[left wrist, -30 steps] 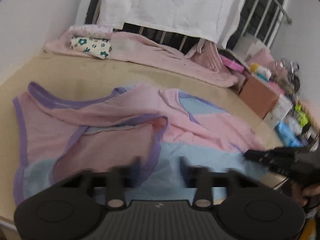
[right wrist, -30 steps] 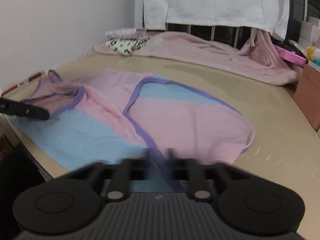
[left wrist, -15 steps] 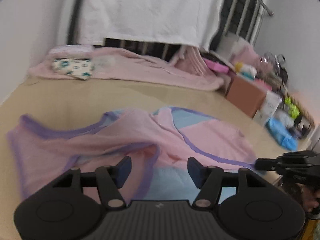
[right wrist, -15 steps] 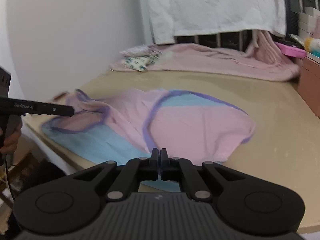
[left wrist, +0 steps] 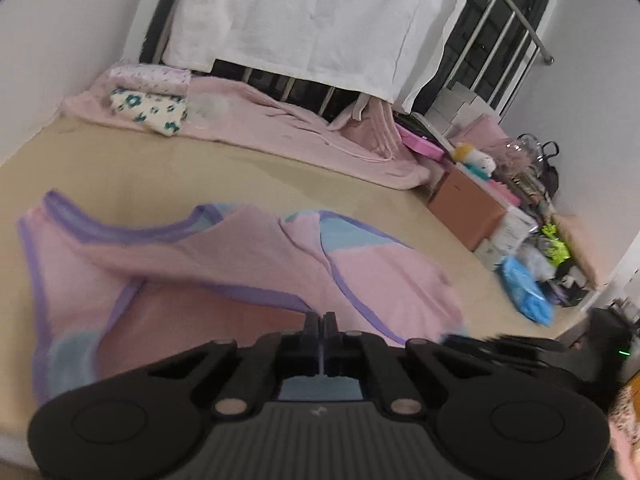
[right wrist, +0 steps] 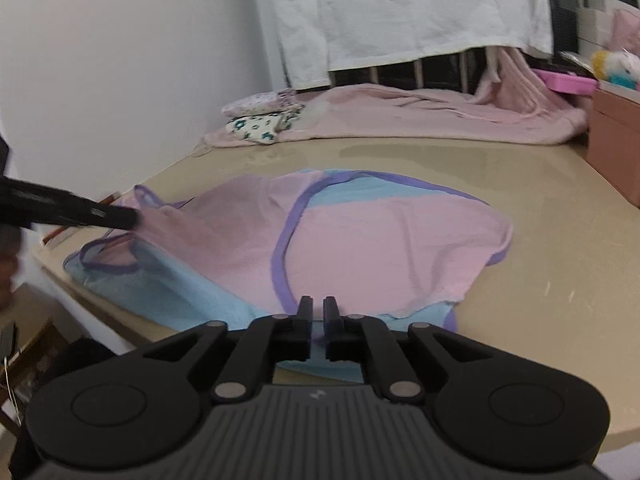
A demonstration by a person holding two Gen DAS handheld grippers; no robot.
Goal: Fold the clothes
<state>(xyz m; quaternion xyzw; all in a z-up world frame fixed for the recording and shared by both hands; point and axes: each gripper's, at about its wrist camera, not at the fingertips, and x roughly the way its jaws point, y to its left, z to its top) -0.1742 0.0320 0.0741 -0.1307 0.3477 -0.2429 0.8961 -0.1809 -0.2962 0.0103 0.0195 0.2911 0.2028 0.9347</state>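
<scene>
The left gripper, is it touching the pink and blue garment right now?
Touching. In the right wrist view the left gripper meets the pink and blue garment at its raised purple-trimmed edge, with the cloth pulled up to its tip.

A beige table [right wrist: 540,240] is carrying a pink-and-blue garment [right wrist: 360,240], a pink blanket [right wrist: 440,116] and folded floral cloths [right wrist: 260,120]

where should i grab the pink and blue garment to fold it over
Grip the pink and blue garment by its near hem at both corners, coming from the near table edge. It lies flat with the hem toward you. Both the left gripper and right gripper already pinch it there, jaws closed.
</scene>
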